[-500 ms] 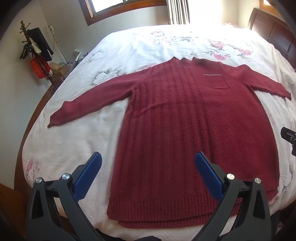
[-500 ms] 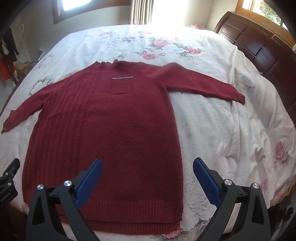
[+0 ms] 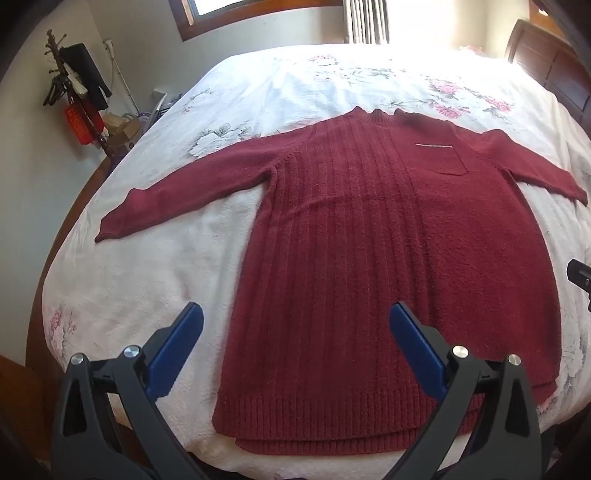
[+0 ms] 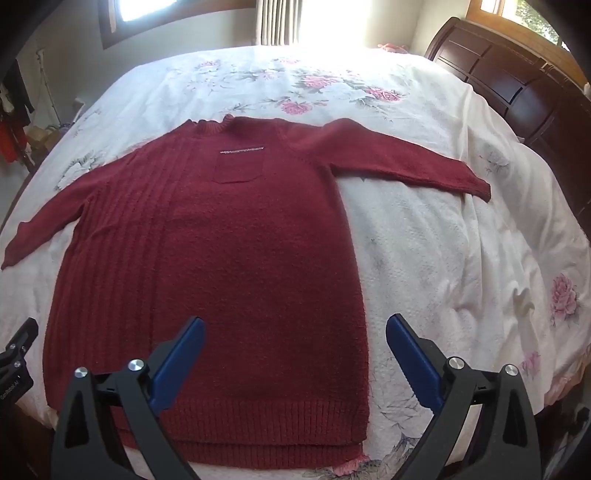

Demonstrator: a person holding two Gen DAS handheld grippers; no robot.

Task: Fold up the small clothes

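Floral bedspread (image 3: 155, 280), dark red ribbed sweater (image 3: 369, 236) spread flat, both tools spread.

a home bedroom: a bed (image 4: 461, 258) with floral bedspread, a dark wooden headboard (image 4: 517, 85), curtained windows (image 3: 365, 22), and a coat stand (image 3: 70, 85).

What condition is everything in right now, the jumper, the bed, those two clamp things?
Red sweater: spread flat, front up, both sleeves out, unfolded.
Chest pocket: lying flat.
Floral bedspread: covering the bed, slightly wrinkled.
Left hand-held gripper: open, empty, above the hem.
Right hand-held gripper: open, empty, above the hem.
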